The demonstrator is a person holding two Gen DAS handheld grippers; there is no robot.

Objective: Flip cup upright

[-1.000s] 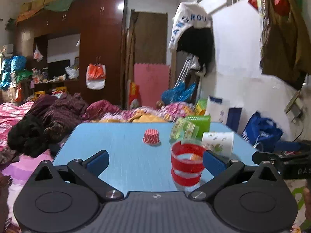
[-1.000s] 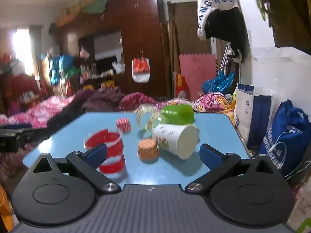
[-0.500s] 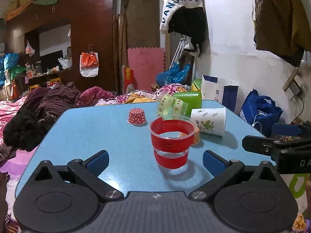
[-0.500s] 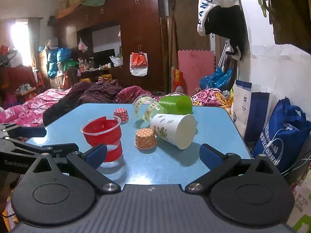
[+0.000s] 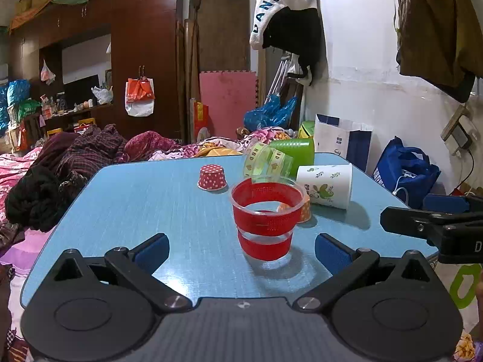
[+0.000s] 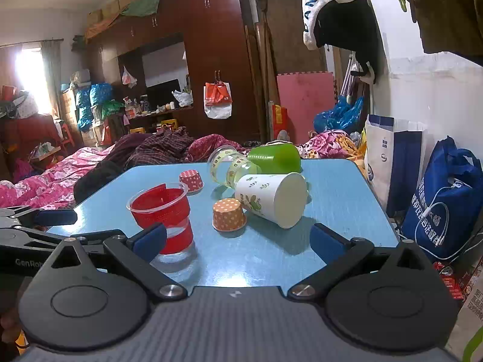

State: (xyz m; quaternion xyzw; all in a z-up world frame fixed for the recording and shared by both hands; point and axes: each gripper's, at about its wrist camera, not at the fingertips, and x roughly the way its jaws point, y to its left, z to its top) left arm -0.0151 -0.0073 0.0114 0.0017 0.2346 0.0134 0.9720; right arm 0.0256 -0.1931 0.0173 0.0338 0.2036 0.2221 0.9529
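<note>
A clear plastic cup with red bands [image 5: 265, 217] stands upright on the blue table [image 5: 151, 205], also in the right wrist view [image 6: 163, 215]. A white floral paper cup [image 6: 271, 199] lies on its side, as do a green cup [image 6: 276, 158] and a clear cup with yellow-green bands [image 6: 231, 167]. An orange dotted cupcake liner [image 6: 228, 214] and a red dotted one [image 6: 191, 181] sit upside down. My left gripper [image 5: 241, 249] is open, just short of the red cup. My right gripper [image 6: 238, 238] is open and empty, in front of the orange liner and white cup.
The table's front edge is right under both grippers. A bed with piled clothes [image 5: 60, 163] is to the left. A blue bag [image 6: 446, 205] and a paper bag [image 6: 392, 157] stand by the wall on the right. A dark wardrobe [image 6: 196, 60] is behind.
The left gripper has pulled back and risen a little from the red cup, which stays standing. The right gripper has shifted only slightly.
</note>
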